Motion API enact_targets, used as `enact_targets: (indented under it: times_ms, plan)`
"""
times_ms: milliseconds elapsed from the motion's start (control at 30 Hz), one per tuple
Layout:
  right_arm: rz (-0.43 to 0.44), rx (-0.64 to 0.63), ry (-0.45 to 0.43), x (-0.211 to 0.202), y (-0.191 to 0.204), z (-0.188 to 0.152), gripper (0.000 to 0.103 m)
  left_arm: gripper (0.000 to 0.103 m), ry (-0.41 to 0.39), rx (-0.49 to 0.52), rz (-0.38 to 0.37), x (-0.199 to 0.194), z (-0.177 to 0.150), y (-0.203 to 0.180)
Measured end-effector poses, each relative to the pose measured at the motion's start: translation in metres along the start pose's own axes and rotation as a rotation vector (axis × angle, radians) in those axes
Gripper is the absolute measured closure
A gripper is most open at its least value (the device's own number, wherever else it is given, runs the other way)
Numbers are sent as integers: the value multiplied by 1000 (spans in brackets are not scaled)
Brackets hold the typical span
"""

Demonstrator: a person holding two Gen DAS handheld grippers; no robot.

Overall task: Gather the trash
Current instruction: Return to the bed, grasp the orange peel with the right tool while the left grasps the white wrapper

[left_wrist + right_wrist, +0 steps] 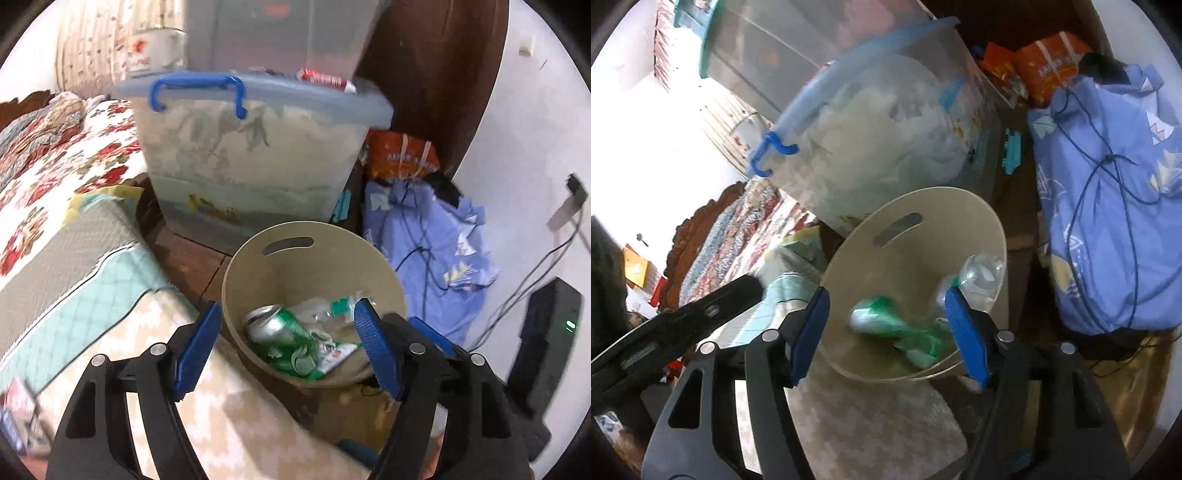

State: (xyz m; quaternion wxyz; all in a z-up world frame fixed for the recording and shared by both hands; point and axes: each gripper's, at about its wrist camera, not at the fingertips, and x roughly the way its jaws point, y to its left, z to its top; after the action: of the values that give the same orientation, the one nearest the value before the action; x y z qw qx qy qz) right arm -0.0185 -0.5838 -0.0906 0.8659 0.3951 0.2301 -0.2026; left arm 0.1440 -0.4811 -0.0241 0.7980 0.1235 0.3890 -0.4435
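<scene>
A beige trash bin stands beside the bed; it also shows in the right wrist view. Inside lie a crushed green can, a clear plastic bottle and a green-white wrapper. In the right wrist view the can and bottle are blurred. My left gripper is open and empty, above the bin's near rim. My right gripper is open and empty, also above the bin's near rim. The left gripper's black arm shows at the left of the right wrist view.
A translucent storage box with blue handle stands just behind the bin, a second box stacked on it. A floral bed lies left. Blue cloth with cables and an orange bag lie right. A black device stands at far right.
</scene>
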Motion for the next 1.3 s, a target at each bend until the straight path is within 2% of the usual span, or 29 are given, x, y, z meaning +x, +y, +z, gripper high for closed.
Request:
enact_targets:
  times_ms: [267,467,567,633,700,767,833,867,1000,1067,1167,1300]
  plan:
    - [72,-65,49,-8,53,-34,37,33,-99,-27,11,-115,-73,34]
    - [156,-177,142,-5,116,-86,37,33,-133,-117,64,-201,-156,102]
    - [208,-240,188,-8,151,-118,38,38,-135,-209,162,-247,-208,155]
    - [236,-302,186,-15,175,-135,39,39,-134,-290,224,-269,-234,187]
    - [264,-375,182,-23,200,-153,39,40,-129,-404,281,-290,-262,225]
    - [311,-476,197,-30,232,-176,39,47,-131,-525,317,-308,-290,262]
    - [357,-589,244,-32,266,-201,41,54,-126,-617,313,-316,-306,288]
    - [379,-656,269,-33,284,-218,42,55,-124,-665,289,-318,-314,302]
    - [448,-849,393,-26,339,-278,43,55,-128,-726,250,-319,-323,327]
    - [448,-937,463,-15,363,-310,42,55,-129,-760,202,-313,-321,338]
    - [416,-983,549,8,385,-336,40,55,-118,-781,173,-298,-315,344]
    - [359,-967,591,31,394,-350,37,61,-104,-779,159,-283,-308,354]
